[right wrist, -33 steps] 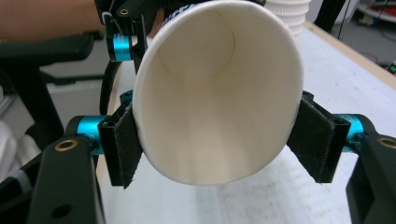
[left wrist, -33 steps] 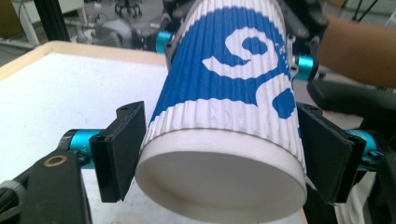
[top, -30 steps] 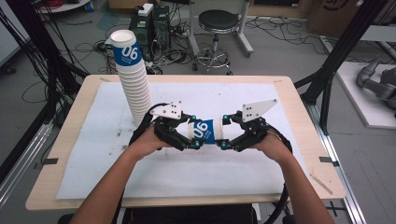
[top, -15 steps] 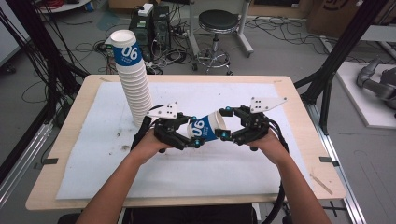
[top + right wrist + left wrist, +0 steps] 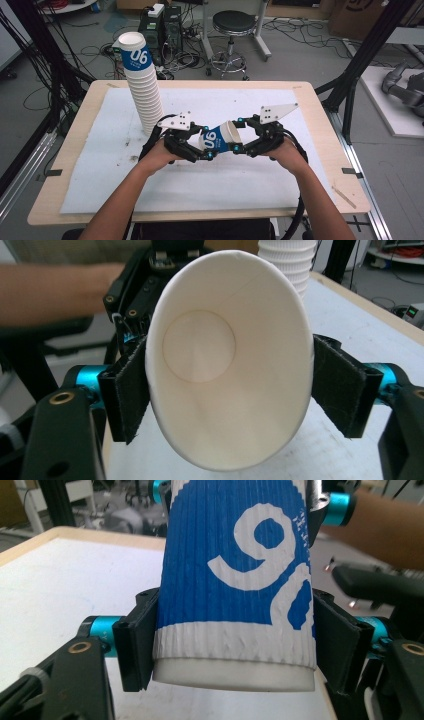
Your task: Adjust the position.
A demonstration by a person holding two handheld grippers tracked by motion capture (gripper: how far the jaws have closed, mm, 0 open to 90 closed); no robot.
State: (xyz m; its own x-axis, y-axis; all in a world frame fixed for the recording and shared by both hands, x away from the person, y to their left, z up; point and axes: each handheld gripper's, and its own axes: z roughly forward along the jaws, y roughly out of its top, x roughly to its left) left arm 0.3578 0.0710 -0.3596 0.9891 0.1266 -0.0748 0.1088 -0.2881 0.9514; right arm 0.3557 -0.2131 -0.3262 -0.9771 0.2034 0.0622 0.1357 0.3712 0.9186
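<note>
Two tools, left [image 5: 207, 152] and right [image 5: 239, 135], clamped on one cup [image 5: 220, 138] above tabletop [image 5: 320, 165], off stack [image 5: 142, 90], destination unknowable.

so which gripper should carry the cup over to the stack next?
Probably left. The left gripper clamps the paper cup near its base and sits nearer the cup stack. The right gripper squeezes the open rim out of round, so it should likely let go.
</note>
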